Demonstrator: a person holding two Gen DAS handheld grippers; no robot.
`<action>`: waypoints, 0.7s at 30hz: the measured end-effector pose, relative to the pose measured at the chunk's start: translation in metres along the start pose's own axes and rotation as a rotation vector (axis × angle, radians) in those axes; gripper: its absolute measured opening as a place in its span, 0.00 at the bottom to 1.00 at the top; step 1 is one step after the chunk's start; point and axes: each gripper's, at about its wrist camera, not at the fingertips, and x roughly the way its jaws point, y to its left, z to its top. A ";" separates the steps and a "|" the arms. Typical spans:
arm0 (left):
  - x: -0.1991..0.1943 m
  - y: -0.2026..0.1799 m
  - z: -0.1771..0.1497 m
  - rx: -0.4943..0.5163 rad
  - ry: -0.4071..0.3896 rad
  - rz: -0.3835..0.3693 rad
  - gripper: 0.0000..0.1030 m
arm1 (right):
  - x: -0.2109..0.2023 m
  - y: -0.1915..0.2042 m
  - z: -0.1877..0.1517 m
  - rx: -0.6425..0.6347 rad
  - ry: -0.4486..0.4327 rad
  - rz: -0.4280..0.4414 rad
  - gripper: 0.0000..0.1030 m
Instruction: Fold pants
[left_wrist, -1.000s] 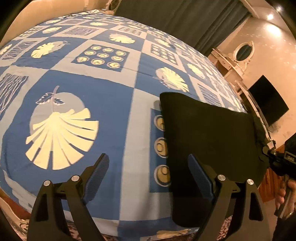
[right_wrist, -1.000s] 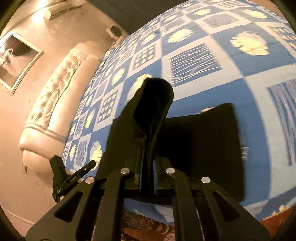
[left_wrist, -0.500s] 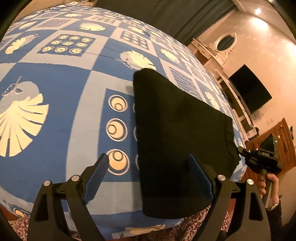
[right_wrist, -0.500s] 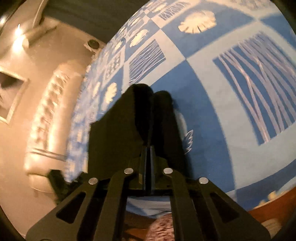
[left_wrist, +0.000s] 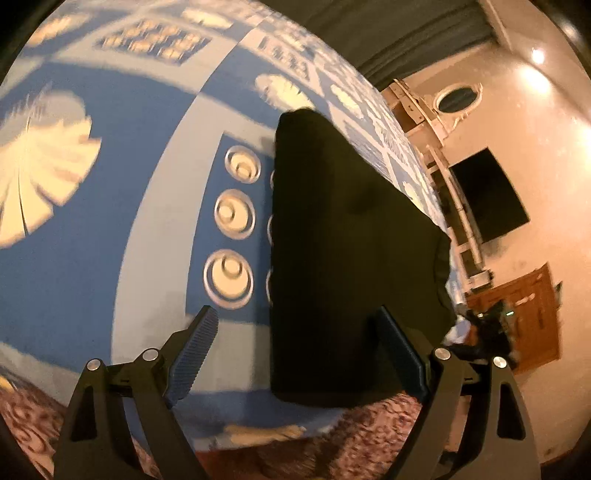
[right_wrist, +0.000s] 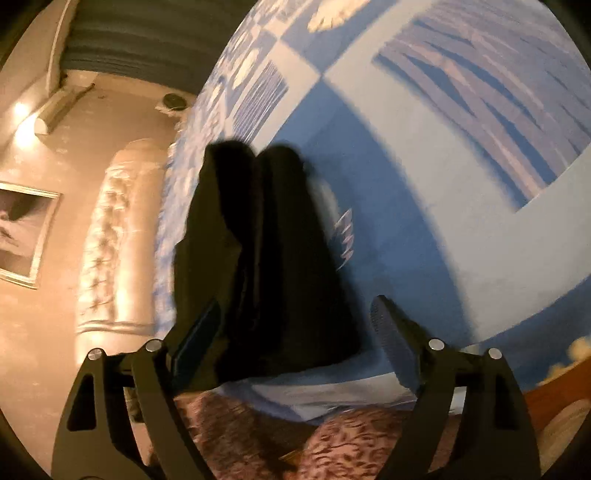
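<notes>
Black pants (left_wrist: 343, 258) lie folded into a compact stack at the near edge of the bed (left_wrist: 155, 221), your right gripper (right_wrist: 295, 332) jaws having just opened off them and left gripper (left_wrist: 295, 354) jaws wide and empty, so only final squaring appears left.

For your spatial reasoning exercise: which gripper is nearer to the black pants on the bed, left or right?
Right. The right gripper, jaws just opened, straddles the edge of the pants, cloth lying between its fingers. The left gripper hangs open near the pants' front corner.
</notes>
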 end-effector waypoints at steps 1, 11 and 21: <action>0.001 0.005 -0.002 -0.040 0.015 -0.030 0.83 | 0.007 -0.002 -0.002 0.010 0.016 0.028 0.83; 0.027 -0.002 -0.009 -0.026 0.130 -0.226 0.83 | 0.017 -0.001 -0.005 -0.028 0.040 0.104 0.85; 0.037 -0.003 -0.005 0.015 0.178 -0.198 0.65 | 0.017 -0.003 -0.005 -0.099 0.067 0.028 0.47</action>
